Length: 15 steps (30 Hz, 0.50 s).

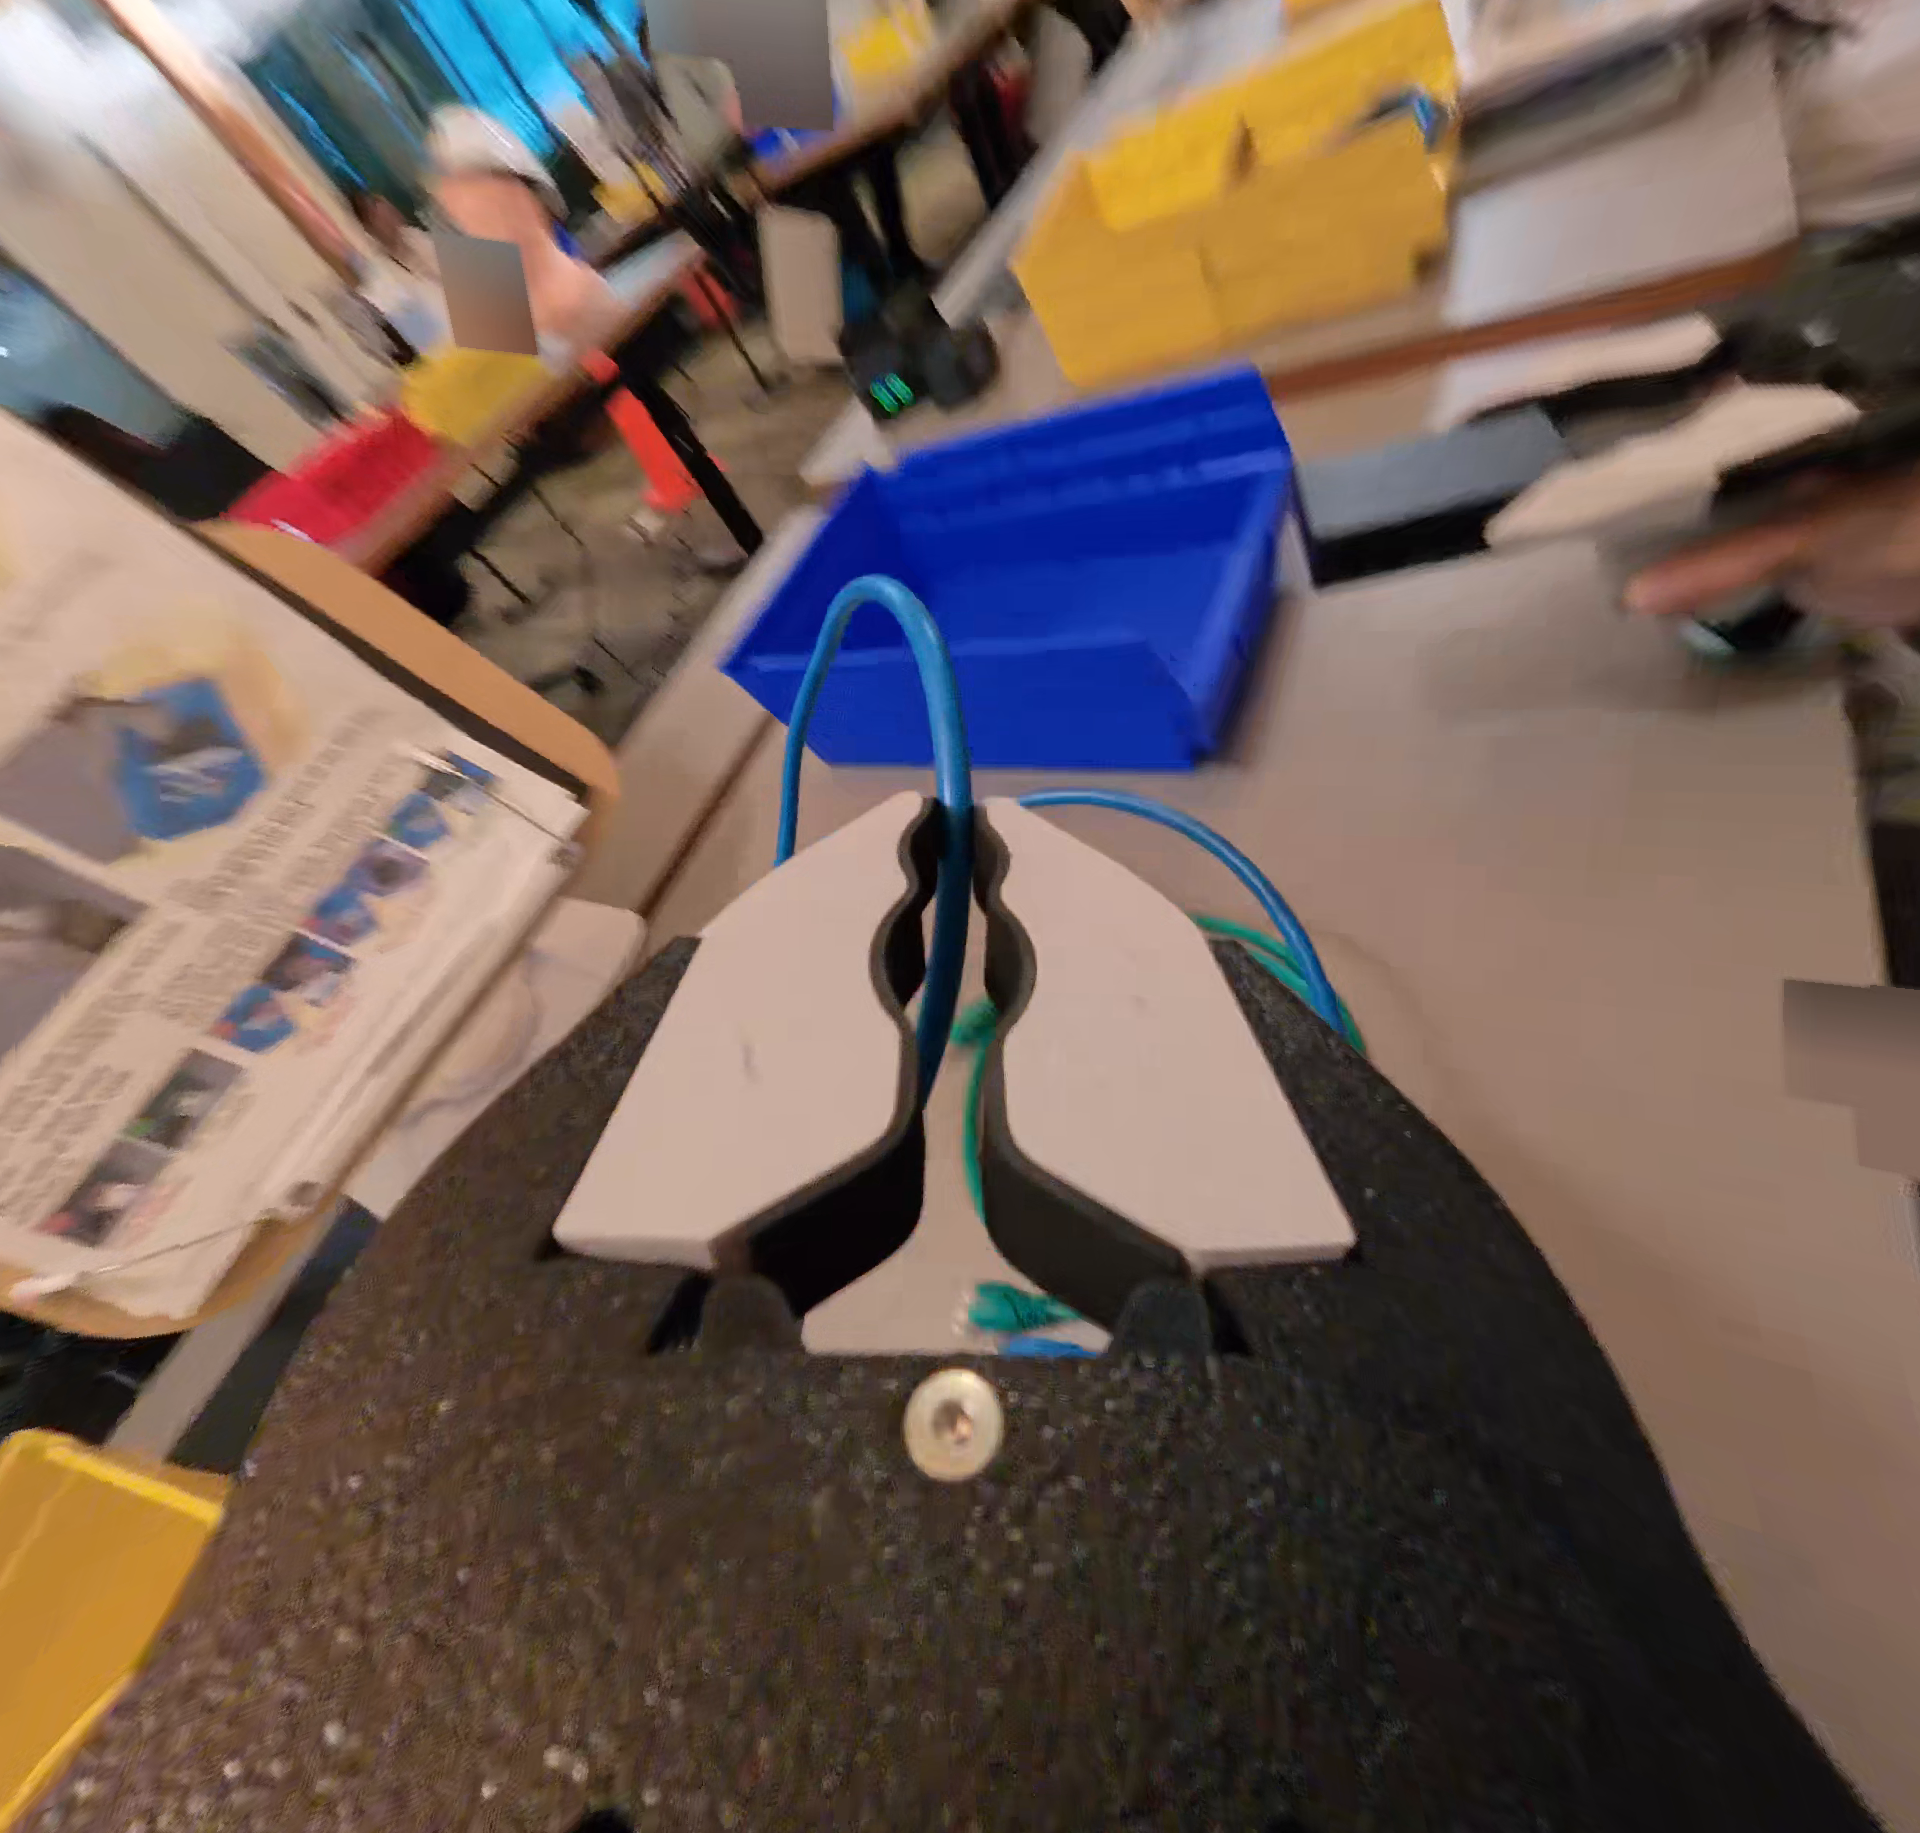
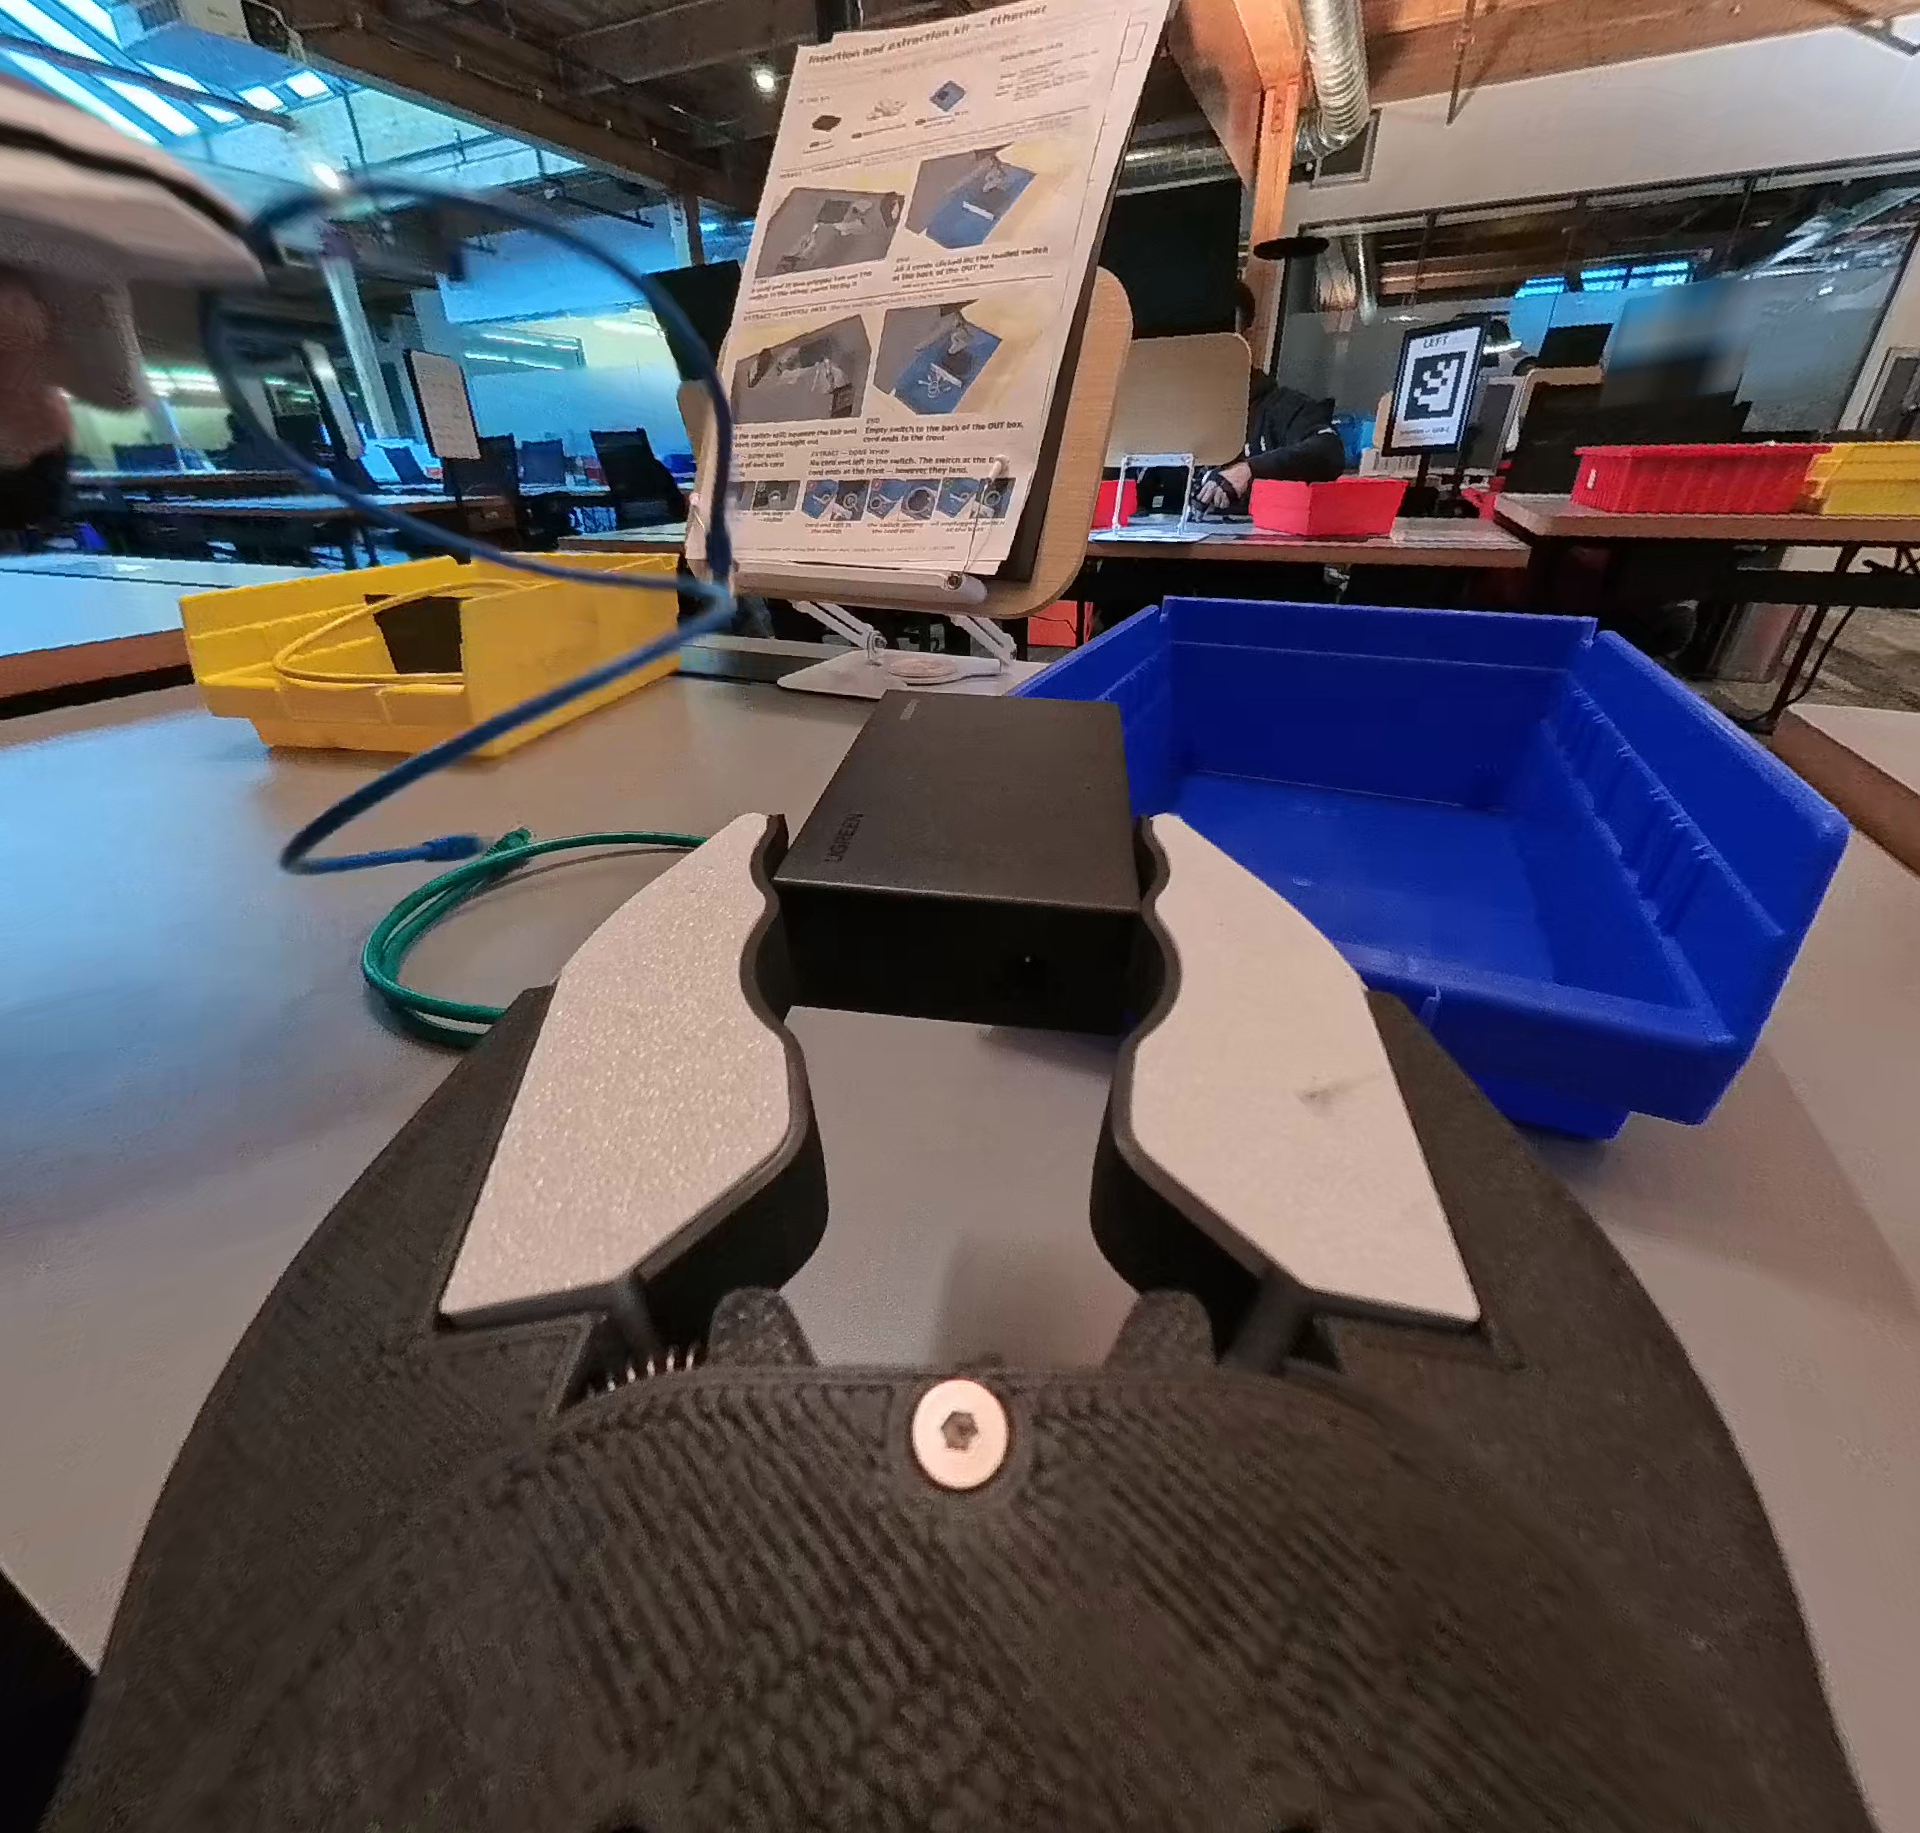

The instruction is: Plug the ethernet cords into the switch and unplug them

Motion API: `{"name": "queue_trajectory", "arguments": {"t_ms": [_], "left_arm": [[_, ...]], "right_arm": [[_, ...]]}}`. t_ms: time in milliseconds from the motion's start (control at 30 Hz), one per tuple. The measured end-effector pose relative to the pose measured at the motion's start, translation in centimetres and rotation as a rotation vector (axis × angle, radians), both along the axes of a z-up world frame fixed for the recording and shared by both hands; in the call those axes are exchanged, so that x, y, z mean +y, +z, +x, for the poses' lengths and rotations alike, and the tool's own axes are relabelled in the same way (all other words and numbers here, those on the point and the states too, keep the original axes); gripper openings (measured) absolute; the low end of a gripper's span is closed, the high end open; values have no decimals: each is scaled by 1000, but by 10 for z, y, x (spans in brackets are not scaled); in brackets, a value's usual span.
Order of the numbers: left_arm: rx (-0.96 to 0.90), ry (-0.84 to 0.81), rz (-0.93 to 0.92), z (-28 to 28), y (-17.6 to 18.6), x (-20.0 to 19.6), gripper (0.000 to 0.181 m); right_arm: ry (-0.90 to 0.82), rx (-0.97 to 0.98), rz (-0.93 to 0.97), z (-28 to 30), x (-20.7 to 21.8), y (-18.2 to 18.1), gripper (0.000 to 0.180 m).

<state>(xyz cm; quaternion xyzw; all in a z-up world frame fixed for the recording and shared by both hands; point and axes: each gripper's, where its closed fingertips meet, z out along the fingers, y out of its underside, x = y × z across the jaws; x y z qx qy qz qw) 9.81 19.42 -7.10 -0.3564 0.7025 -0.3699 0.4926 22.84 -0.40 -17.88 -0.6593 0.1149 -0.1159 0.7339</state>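
We see the black switch [image 2: 961, 853] lying on the grey table [image 2: 156, 952], and the fingers of the right gripper [image 2: 956, 853] press on its two sides, so they hold it at its near end. Just to the right of the switch stands a blue bin [image 2: 1507, 848]. To the left of the switch a green cord [image 2: 416, 942] lies coiled on the table, and one plug of the blue cord [image 2: 488, 744] rests near the green plug. The blue cord rises from there in a big loop up to the left gripper [image 1: 951, 827], which we see above the table. Its fingers are almost together and pinch the blue cord [image 1: 951, 848] between the tips. Farther left is a yellow bin [image 2: 416, 661] with a yellow cable inside, and behind the switch a stand holds an instruction sheet [image 2: 914, 277].
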Motion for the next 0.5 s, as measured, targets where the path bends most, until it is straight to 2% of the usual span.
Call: {"name": "queue_trajectory", "arguments": {"t_ms": [167,333,433,500], "left_arm": [[-154,372,147,-29,58,70,5],[-219,803,411,-88,149,149,5],[-113,865,464,-97,165,187,5],[-51,805,493,-86,150,215,5]], "right_arm": [[4,-11,-7,-2,1,0,63],[7,1,-4,-1,1,0,63],[7,0,-6,-1,1,0,63],[8,-3,-7,-1,1,0,63]]}}
